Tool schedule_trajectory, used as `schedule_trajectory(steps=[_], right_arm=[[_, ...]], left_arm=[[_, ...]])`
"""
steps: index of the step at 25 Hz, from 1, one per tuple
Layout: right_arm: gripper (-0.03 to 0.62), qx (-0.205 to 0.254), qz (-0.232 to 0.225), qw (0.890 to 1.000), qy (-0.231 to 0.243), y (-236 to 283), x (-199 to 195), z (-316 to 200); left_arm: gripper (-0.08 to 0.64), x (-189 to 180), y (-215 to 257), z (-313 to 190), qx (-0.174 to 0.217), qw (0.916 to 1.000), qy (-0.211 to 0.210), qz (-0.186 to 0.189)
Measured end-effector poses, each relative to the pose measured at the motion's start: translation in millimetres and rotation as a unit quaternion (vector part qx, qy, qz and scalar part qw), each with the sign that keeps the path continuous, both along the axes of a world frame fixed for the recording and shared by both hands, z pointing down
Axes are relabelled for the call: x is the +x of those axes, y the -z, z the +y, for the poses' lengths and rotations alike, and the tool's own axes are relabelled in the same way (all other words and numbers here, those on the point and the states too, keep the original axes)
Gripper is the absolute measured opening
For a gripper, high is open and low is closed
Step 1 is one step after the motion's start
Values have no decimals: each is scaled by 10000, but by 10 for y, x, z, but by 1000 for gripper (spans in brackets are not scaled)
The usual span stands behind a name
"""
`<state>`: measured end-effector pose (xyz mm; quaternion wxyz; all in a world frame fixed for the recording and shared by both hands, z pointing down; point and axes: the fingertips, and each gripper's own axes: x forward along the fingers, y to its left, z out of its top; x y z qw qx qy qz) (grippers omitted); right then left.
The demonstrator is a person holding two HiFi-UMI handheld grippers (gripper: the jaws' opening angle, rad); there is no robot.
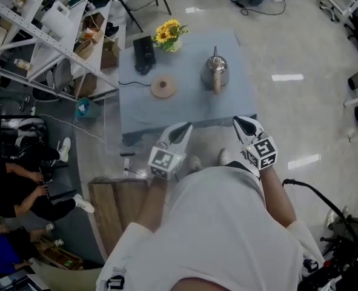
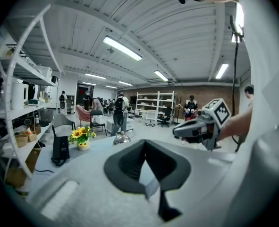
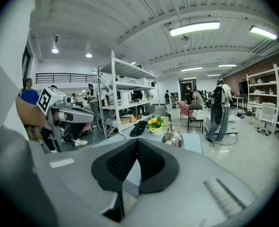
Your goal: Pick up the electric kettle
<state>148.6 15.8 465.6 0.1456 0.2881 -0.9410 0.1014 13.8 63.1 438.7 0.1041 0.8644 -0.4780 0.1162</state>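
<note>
Shiny rounded metal electric kettle [image 1: 215, 71], brown handle, stands far right on table [image 1: 185, 115] draped in grey-blue cloth, right of flat round tan disc [image 1: 164, 87]. Left gripper [image 1: 183, 128] and right gripper [image 1: 240, 122] by table's near edge, jaws pressed together, nothing between.

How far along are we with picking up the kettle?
Nothing done yet: the kettle stands untouched on the table. In hand: the left gripper and right gripper hover shut and empty near its front edge. Left: reach, open, grasp, lift.
</note>
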Motion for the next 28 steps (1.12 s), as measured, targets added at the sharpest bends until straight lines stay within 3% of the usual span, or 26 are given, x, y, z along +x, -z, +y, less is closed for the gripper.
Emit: schedule_trajectory(steps=[28], right_arm=[[3, -131, -344, 9991, 230, 190, -33, -143]], left_arm=[[2, 105, 124, -155, 45, 10000, 31, 24]])
